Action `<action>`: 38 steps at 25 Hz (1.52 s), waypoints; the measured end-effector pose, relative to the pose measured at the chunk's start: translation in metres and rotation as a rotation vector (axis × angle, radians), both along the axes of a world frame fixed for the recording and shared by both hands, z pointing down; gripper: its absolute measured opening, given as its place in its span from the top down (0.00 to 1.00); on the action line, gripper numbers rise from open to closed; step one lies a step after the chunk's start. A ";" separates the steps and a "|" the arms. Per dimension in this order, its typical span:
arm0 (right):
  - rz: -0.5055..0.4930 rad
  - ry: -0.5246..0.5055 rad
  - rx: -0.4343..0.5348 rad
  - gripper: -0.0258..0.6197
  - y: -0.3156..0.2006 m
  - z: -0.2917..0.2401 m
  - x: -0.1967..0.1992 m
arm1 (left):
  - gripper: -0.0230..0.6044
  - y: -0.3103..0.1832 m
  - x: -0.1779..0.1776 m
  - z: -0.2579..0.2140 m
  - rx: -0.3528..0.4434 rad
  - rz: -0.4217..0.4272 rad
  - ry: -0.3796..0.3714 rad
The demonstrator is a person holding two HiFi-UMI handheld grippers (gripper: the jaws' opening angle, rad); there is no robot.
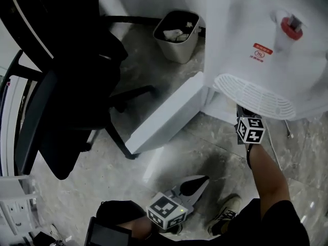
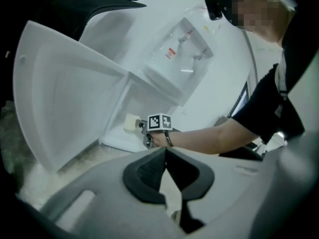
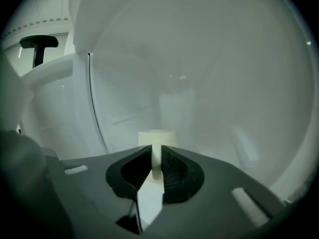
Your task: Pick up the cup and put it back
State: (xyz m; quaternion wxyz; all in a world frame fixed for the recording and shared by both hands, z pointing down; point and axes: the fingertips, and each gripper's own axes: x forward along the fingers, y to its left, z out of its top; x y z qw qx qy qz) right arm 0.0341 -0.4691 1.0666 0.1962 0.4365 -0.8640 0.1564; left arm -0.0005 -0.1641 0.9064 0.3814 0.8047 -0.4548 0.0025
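Marble floor (image 1: 205, 142); water dispenser (image 1: 256, 45) cabinet door (image 1: 164, 117) hangs open, waste bin (image 1: 178, 35) and office chair (image 1: 66, 86) close by. Right gripper (image 3: 156, 156) pinches upright cup (image 3: 156, 137) by its wall; left gripper (image 2: 165, 151) pressed together, empty.

The left gripper (image 2: 165, 151) has a broad, pale grey shell with rounded black pads (image 2: 147, 176) ribbed on their inner faces. Behind its pointed nose sits a white marker cube (image 1: 167, 211) printed with black squares, with a tiny yellow-green light on one edge. The right gripper (image 3: 156, 152) is the same build, a grey shell and black ribbed pads, with its own black-and-white cube (image 1: 250, 129) at its back end. Just behind that cube a dark band (image 2: 168, 139) circles the wrist, further back comes a black short sleeve (image 2: 266, 108), and beside the left gripper's cube shows a pale lace-up shoe (image 1: 225, 215).
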 end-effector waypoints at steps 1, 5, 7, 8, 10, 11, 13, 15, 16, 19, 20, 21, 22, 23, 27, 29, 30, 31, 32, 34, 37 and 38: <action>0.007 0.003 0.010 0.88 -0.006 0.005 -0.001 | 0.96 -0.004 -0.004 0.002 0.004 -0.007 0.003; 0.043 0.019 0.022 0.88 -0.019 0.020 0.003 | 0.96 -0.017 -0.010 0.003 0.053 -0.017 -0.029; 0.048 0.032 0.030 0.88 -0.022 0.020 0.004 | 0.96 -0.019 -0.010 0.002 0.066 -0.015 -0.025; 0.050 0.036 0.034 0.88 -0.024 0.020 0.004 | 0.96 -0.018 -0.009 0.002 0.064 -0.010 -0.018; 0.043 0.048 0.042 0.88 -0.024 0.021 0.002 | 0.96 -0.017 -0.008 0.004 0.052 0.003 -0.004; 0.034 0.057 0.044 0.88 -0.023 0.023 0.000 | 0.96 -0.016 -0.008 0.006 0.046 0.010 0.002; 0.015 0.092 0.037 0.88 -0.020 0.030 -0.003 | 0.96 -0.016 -0.009 0.008 0.039 0.019 0.007; 0.016 0.128 0.009 0.87 -0.016 0.042 0.000 | 0.96 -0.019 -0.012 0.007 0.046 0.021 0.003; 0.023 0.135 -0.009 0.87 -0.013 0.047 0.002 | 0.96 -0.020 -0.014 0.006 0.050 0.021 0.001; 0.035 0.130 -0.035 0.80 -0.010 0.055 0.008 | 0.96 -0.022 -0.017 0.008 0.042 0.024 0.009; 0.035 0.132 -0.036 0.79 -0.010 0.055 0.009 | 0.96 -0.022 -0.017 0.009 0.035 0.027 0.013; 0.038 0.134 -0.036 0.79 -0.010 0.056 0.010 | 0.96 -0.022 -0.016 0.010 0.030 0.034 0.018; 0.041 0.134 -0.037 0.78 -0.011 0.055 0.012 | 0.96 -0.023 -0.015 0.011 0.028 0.040 0.022; 0.042 0.130 -0.040 0.75 -0.010 0.054 0.013 | 0.96 -0.024 -0.015 0.011 0.030 0.044 0.025; -0.009 0.140 -0.029 0.74 0.001 0.043 0.012 | 0.96 -0.032 -0.013 0.009 0.036 0.046 0.042; -0.055 0.164 -0.015 0.74 0.009 0.034 0.013 | 0.96 -0.036 -0.010 0.008 0.032 0.051 0.056; -0.083 0.175 -0.016 0.76 0.014 0.030 0.015 | 0.96 -0.038 -0.007 0.006 0.031 0.052 0.066; -0.115 0.182 -0.027 0.78 0.020 0.025 0.016 | 0.96 -0.038 -0.004 0.004 0.029 0.052 0.073; -0.147 0.181 -0.045 0.79 0.028 0.019 0.016 | 0.96 -0.038 -0.002 0.001 0.025 0.050 0.074; -0.194 0.164 -0.082 0.79 0.043 -0.001 0.015 | 0.96 -0.038 0.004 -0.009 0.006 0.032 0.090; -0.217 0.140 -0.200 0.83 0.093 -0.052 0.033 | 0.96 0.002 0.048 -0.040 -0.072 0.082 0.148; -0.210 0.123 -0.251 0.84 0.115 -0.074 0.040 | 0.96 0.022 0.066 -0.052 -0.098 0.111 0.162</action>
